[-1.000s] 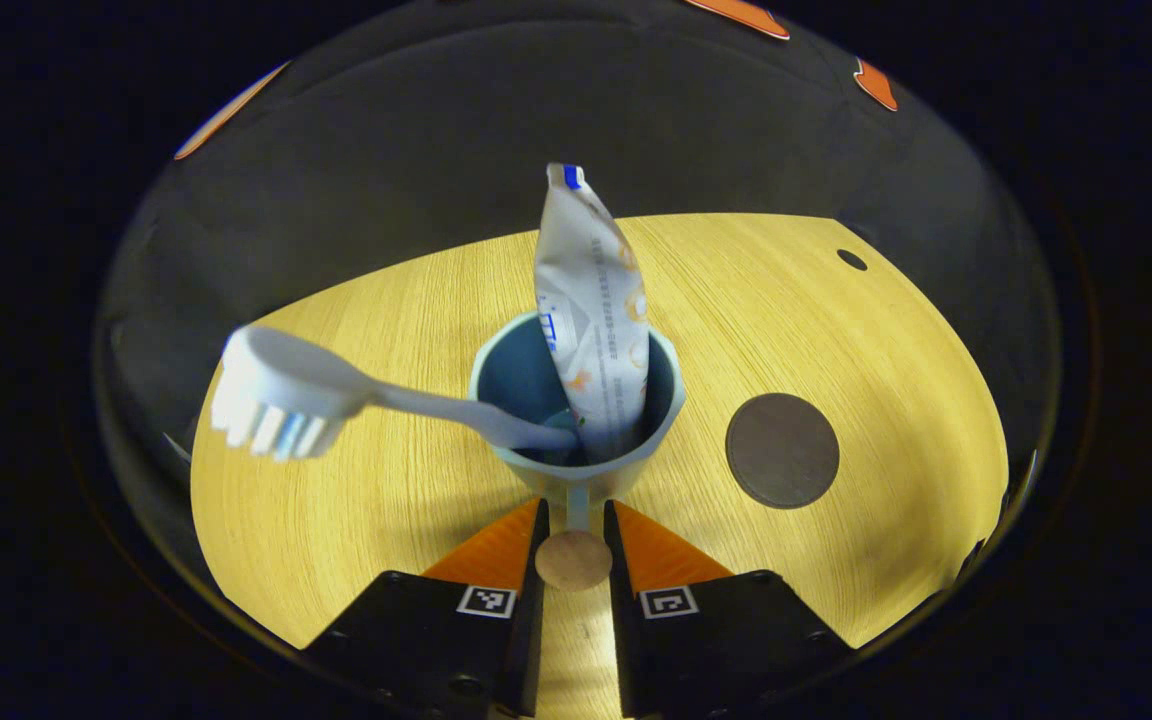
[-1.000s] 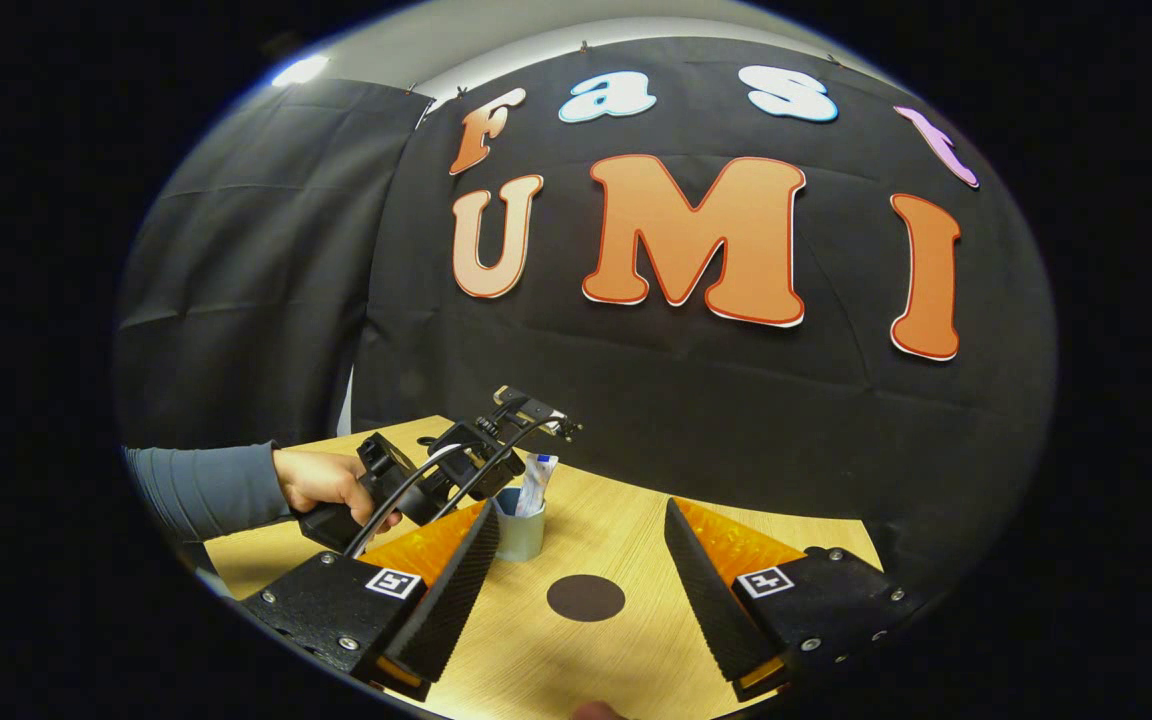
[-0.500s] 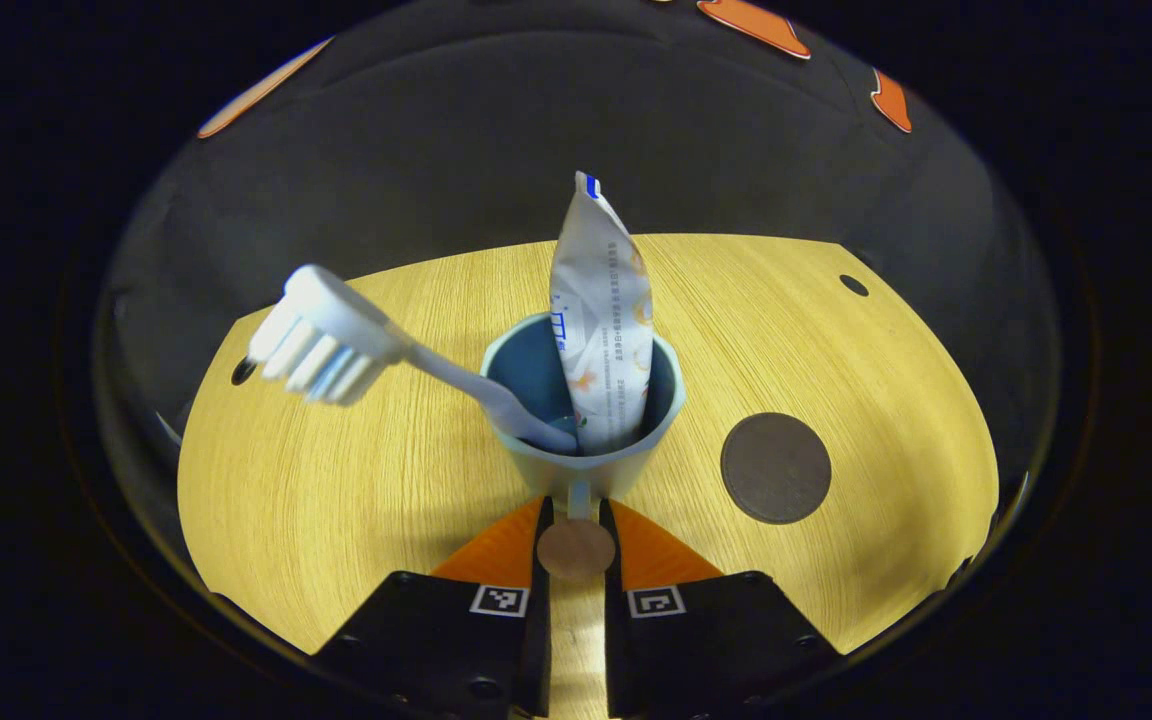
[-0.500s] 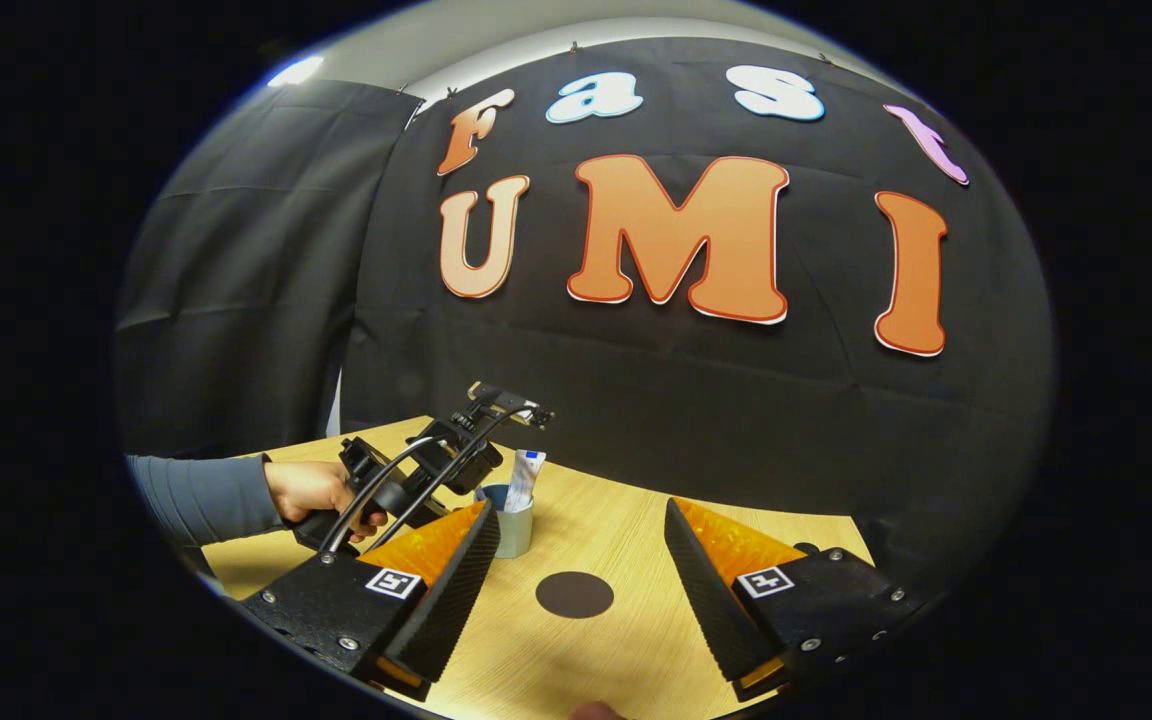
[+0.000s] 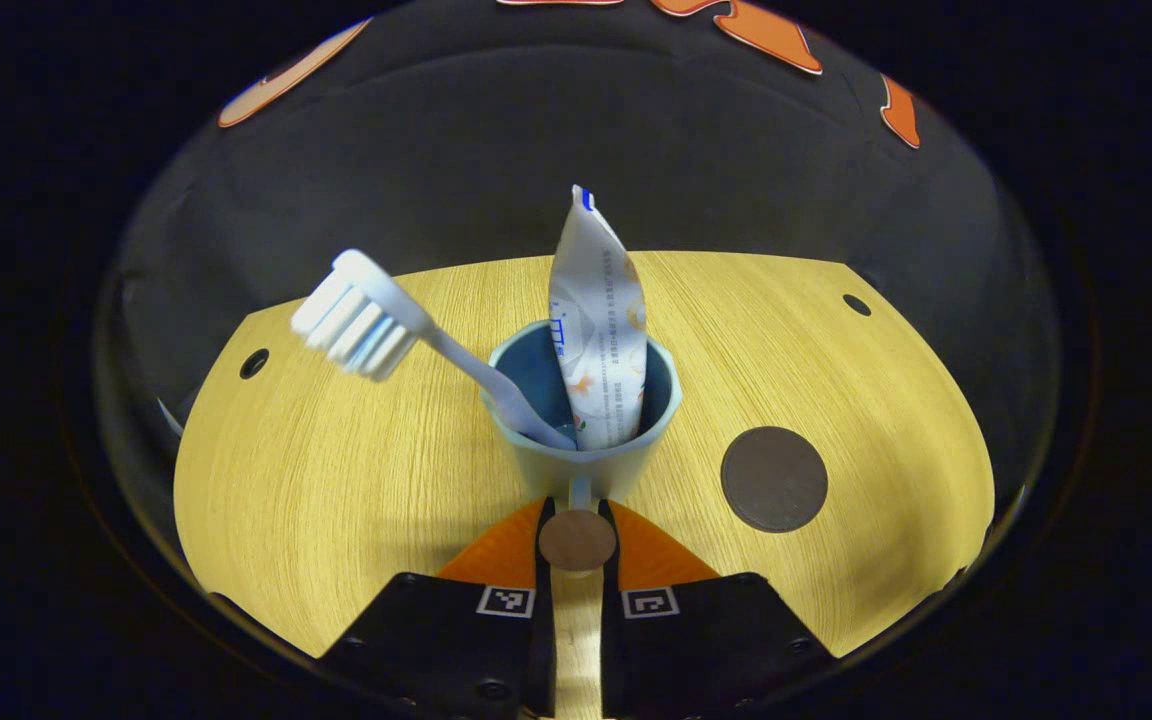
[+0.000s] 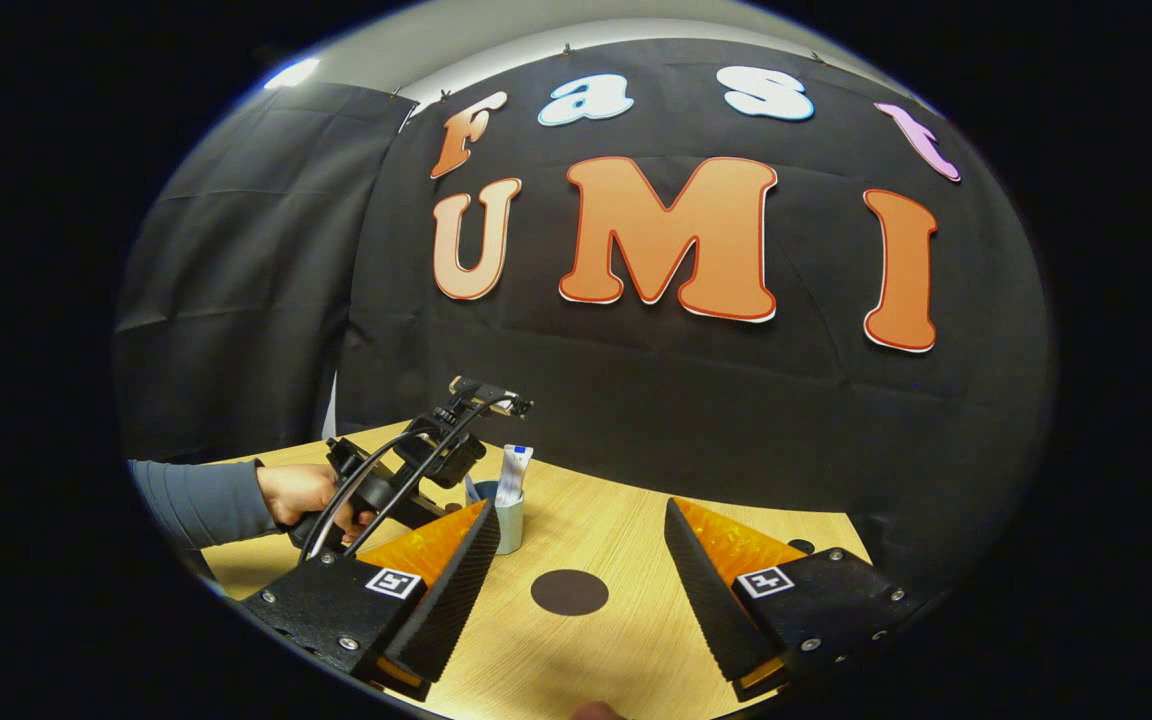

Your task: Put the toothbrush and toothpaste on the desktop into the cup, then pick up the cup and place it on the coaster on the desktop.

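- Left gripper (image 5: 576,525): fingers closed together on the handle of the pale blue-green plastic cup (image 5: 581,455), one finger each side of the handle's round brown end cap.
- Cup sits upright, straight ahead of the left gripper, over the light wood-grain worktop (image 5: 336,500); can't tell if its base touches the worktop.
- White and pale blue toothbrush (image 5: 406,335) is in the cup, handle down, leaning out over the rim to the left, bristle head up and clear of the cup.
- White printed toothpaste tube (image 5: 596,330) stands in the cup too, crimped end up, just right of the toothbrush handle.
- Dark brown round flat coaster (image 5: 774,479) lies on the worktop right of the cup, apart from it, nothing on it.
- Right gripper (image 6: 576,575): fingers wide apart, holding nothing, above the near worktop edge; coaster between the fingers farther off.
- Right gripper view: hand (image 6: 301,492) with grey sleeve (image 6: 201,500) holds the left gripper at left, cup beside it.
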